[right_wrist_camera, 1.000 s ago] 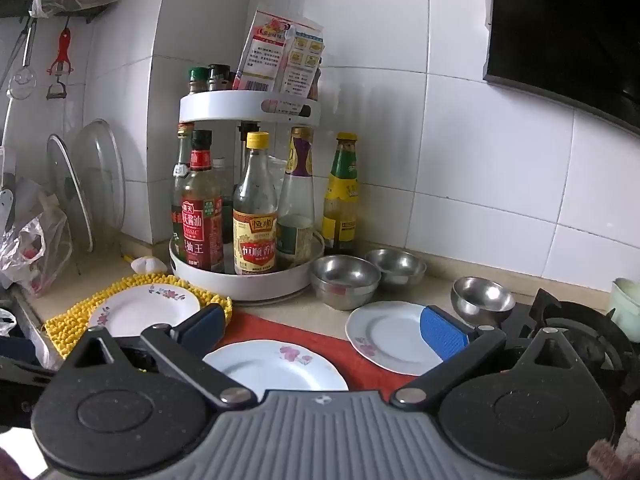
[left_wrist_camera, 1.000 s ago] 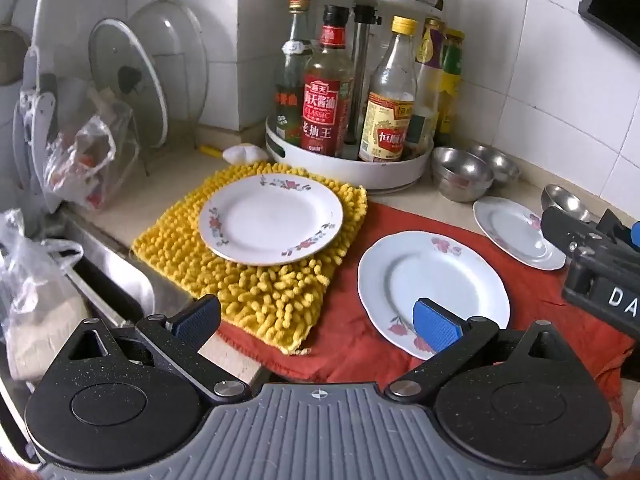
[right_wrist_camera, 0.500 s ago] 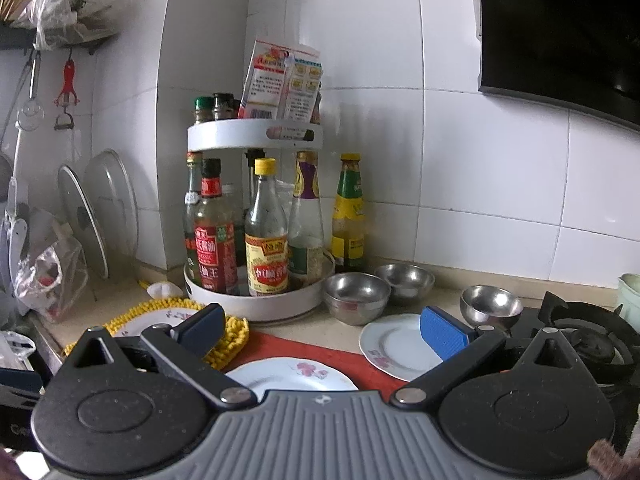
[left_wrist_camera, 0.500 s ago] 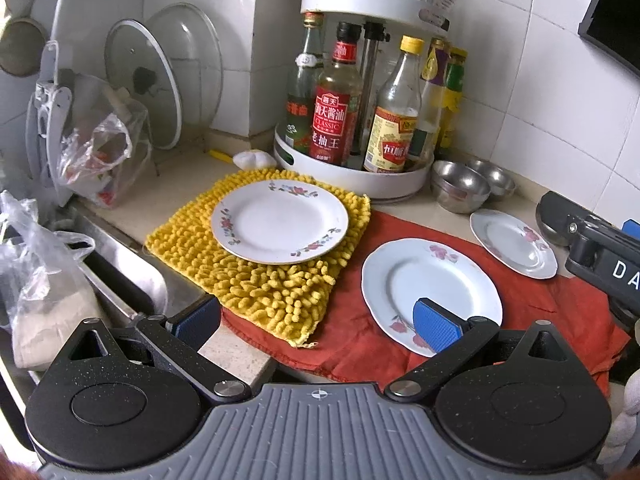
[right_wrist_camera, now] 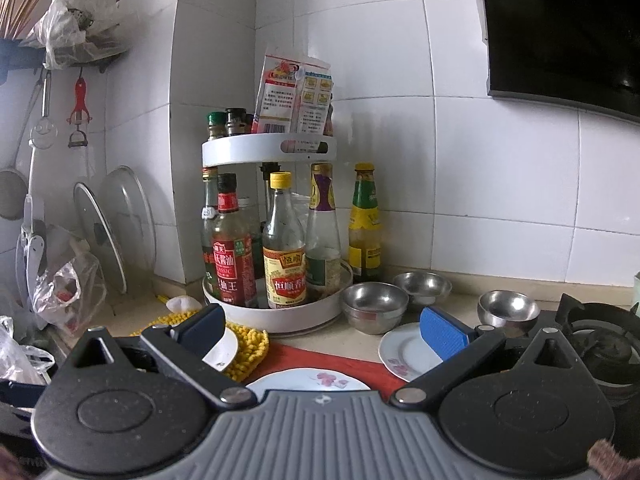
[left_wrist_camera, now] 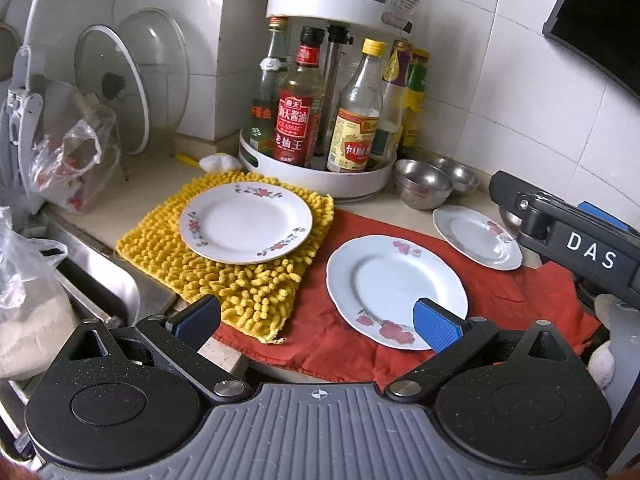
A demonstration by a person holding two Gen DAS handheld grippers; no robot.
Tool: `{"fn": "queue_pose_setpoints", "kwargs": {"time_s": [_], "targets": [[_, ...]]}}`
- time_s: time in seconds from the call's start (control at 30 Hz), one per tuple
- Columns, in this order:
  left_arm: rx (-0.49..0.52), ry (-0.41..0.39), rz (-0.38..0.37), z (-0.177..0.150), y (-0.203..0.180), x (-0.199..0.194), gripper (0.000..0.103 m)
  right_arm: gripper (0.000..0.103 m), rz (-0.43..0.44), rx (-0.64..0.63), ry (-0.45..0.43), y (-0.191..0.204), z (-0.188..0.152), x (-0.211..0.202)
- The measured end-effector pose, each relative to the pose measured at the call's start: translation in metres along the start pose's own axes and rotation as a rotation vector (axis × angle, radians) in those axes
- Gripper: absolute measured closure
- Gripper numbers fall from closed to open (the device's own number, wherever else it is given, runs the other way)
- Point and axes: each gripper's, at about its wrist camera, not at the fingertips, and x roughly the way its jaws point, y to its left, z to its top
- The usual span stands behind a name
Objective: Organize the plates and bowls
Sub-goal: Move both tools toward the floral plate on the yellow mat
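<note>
In the left wrist view a floral plate [left_wrist_camera: 244, 222] lies on a yellow mat [left_wrist_camera: 224, 276]. A second floral plate [left_wrist_camera: 394, 286] lies on a red cloth [left_wrist_camera: 532, 300], and a small plate [left_wrist_camera: 476, 236] sits further right. Two steel bowls [left_wrist_camera: 426, 184] stand behind. My left gripper [left_wrist_camera: 316, 322] is open and empty above the counter's front edge. In the right wrist view my right gripper [right_wrist_camera: 320, 326] is open and empty, raised above the plates; the small plate [right_wrist_camera: 404, 350] and three steel bowls [right_wrist_camera: 374, 300] [right_wrist_camera: 422, 286] [right_wrist_camera: 508, 308] lie ahead.
A white two-tier rack of sauce bottles [left_wrist_camera: 316, 168] stands in the corner. Pot lids [left_wrist_camera: 116, 84] lean on a rack at left, by plastic bags [left_wrist_camera: 76, 160] and the sink [left_wrist_camera: 100, 292]. A gas burner [right_wrist_camera: 596, 340] is at right.
Both grippers have pulled back and risen; the views now take in more of the wall and the rack. The plates and bowls have not moved.
</note>
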Motion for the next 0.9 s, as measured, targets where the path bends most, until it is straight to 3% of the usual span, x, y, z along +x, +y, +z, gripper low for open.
{"fn": "queue_pose_setpoints", "kwargs": {"time_s": [0.1,0.37,0.5,0.77,0.9], "targets": [[-0.021,-0.014,-0.033,0.001,0.004,-0.001,0.0,0.003,0.006,0.006,-0.003,0.0,0.0,0.0],[-0.031,-0.066,-0.024,0.01,-0.003,-0.001,0.0,0.003,0.039,0.022,-0.011,-0.001,0.003,0.008],[-0.04,-0.063,-0.113,0.016,-0.006,0.006,0.0,0.003,0.067,0.036,-0.038,-0.004,0.008,0.016],[0.043,-0.06,-0.169,0.022,-0.033,0.017,0.0,0.002,0.105,0.04,-0.065,-0.018,0.019,0.036],[0.033,-0.057,-0.137,0.027,-0.04,0.028,0.0,0.002,0.125,0.034,-0.059,-0.026,0.022,0.046]]}}
